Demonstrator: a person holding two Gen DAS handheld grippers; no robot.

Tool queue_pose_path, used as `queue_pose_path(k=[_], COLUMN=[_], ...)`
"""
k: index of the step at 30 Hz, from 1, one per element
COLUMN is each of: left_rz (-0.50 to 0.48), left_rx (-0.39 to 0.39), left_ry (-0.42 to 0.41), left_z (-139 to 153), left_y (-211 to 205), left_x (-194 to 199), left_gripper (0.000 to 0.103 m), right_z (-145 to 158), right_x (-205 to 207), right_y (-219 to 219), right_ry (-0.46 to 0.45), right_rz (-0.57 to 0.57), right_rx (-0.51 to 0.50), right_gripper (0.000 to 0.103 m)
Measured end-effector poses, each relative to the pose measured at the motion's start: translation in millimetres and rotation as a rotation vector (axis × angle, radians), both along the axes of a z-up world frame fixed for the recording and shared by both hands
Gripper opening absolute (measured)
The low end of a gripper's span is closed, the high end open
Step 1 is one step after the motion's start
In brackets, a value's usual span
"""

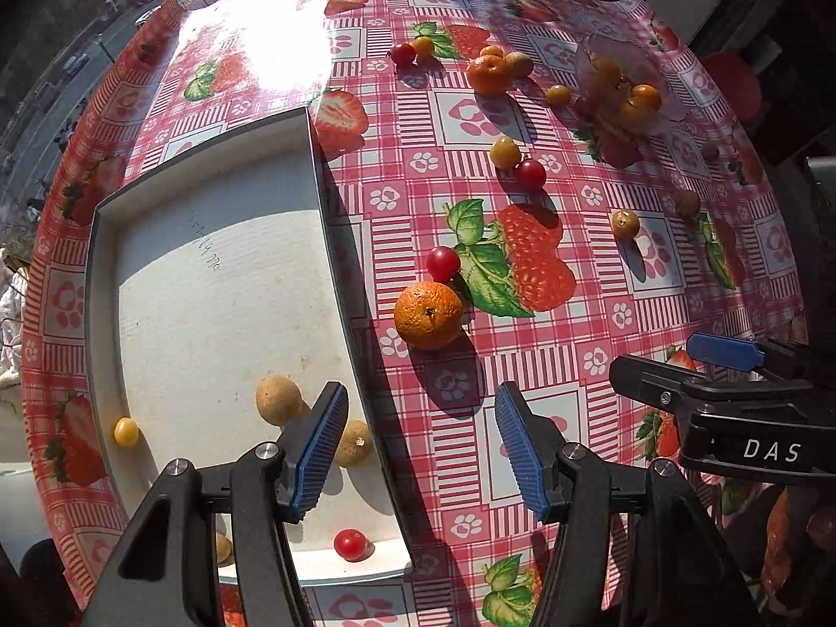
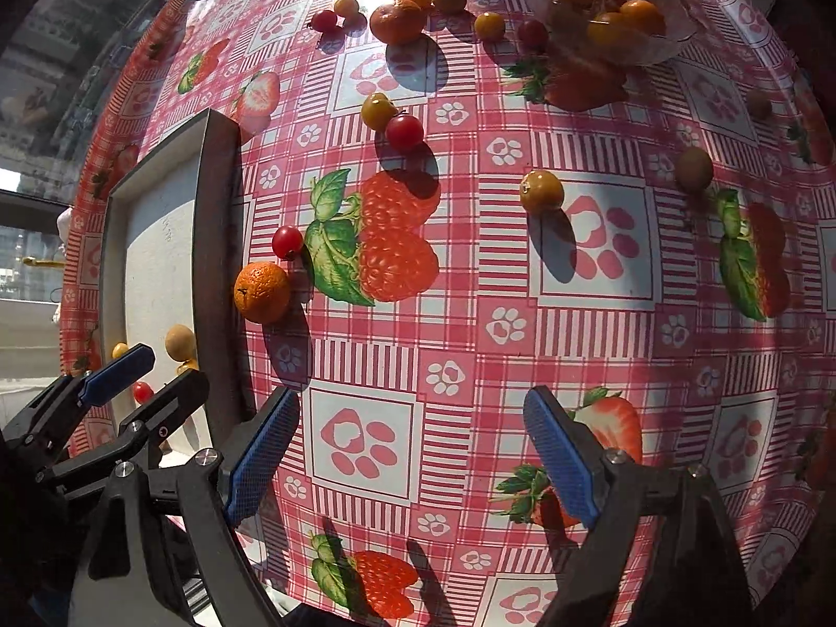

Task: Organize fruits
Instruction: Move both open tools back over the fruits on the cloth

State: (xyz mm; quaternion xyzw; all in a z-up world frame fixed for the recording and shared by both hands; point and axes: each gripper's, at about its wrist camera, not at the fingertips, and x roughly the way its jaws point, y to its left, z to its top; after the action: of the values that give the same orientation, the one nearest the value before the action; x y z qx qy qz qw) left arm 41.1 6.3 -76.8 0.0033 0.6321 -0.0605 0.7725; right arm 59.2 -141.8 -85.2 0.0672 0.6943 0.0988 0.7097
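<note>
A white tray (image 1: 209, 240) lies at the left of the table and holds two tan longans (image 1: 278, 399), a yellow berry (image 1: 126, 431) and a red cherry tomato (image 1: 350, 544). An orange mandarin (image 1: 428, 314) and a cherry tomato (image 1: 443, 263) lie just right of the tray's edge. My left gripper (image 1: 420, 449) is open and empty above the tray's right rim, short of the mandarin. My right gripper (image 2: 413, 462) is open and empty over bare cloth. In the right wrist view the mandarin (image 2: 261, 292) sits far left beside the tray (image 2: 151, 240).
Several small fruits lie scattered further back: a second mandarin (image 1: 488, 74), yellow berries (image 1: 504, 152), a cherry tomato (image 1: 531, 173) and a berry (image 2: 542, 192). A clear glass bowl (image 2: 653, 47) with orange berries stands at the back right. The right gripper's body (image 1: 731, 402) shows at right.
</note>
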Motion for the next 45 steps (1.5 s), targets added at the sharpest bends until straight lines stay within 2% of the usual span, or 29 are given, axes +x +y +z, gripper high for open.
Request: queue_pose_path(k=[8, 18, 25, 36, 39, 40, 42, 45], left_rz=[-0.059, -0.101, -0.127, -0.149, -0.152, -0.152, -0.147, -0.136], left_rx=[-0.017, -0.017, 0.001, 0.041, 0.051, 0.051, 0.053, 0.055], left_ry=[0.019, 0.021, 0.015, 0.014, 0.008, 0.007, 0.007, 0.009], left_z=[-8, -22, -30, -51, -53, -54, -55, -56], left_y=[-56, -109, -132, -160, -167, -170, -173, -175], left_x=[21, 56, 77, 98, 100, 101, 100, 103], left_gripper=[0.06, 0.06, 0.06, 0.06, 0.06, 0.06, 0.06, 0.058], right_z=[-4, -4, -8, -24, -26, -27, -28, -27], right_x=[10, 50, 74, 97, 100, 100, 105, 111], right_y=[-65, -116, -136, -144, -143, -142, -135, -130], right_ry=[0.007, -0.02, -0.033, -0.036, -0.044, -0.047, -0.059, -0.074], right_rz=[-0.103, -0.163, -0.186, -0.169, -0.148, -0.14, -0.125, -0.106], right_rx=[-0.033, -0.046, -0.044, -0.065, -0.068, -0.072, -0.091, -0.106], right_gripper=[0.09, 0.09, 0.09, 0.09, 0.08, 0.073, 0.067, 0.052])
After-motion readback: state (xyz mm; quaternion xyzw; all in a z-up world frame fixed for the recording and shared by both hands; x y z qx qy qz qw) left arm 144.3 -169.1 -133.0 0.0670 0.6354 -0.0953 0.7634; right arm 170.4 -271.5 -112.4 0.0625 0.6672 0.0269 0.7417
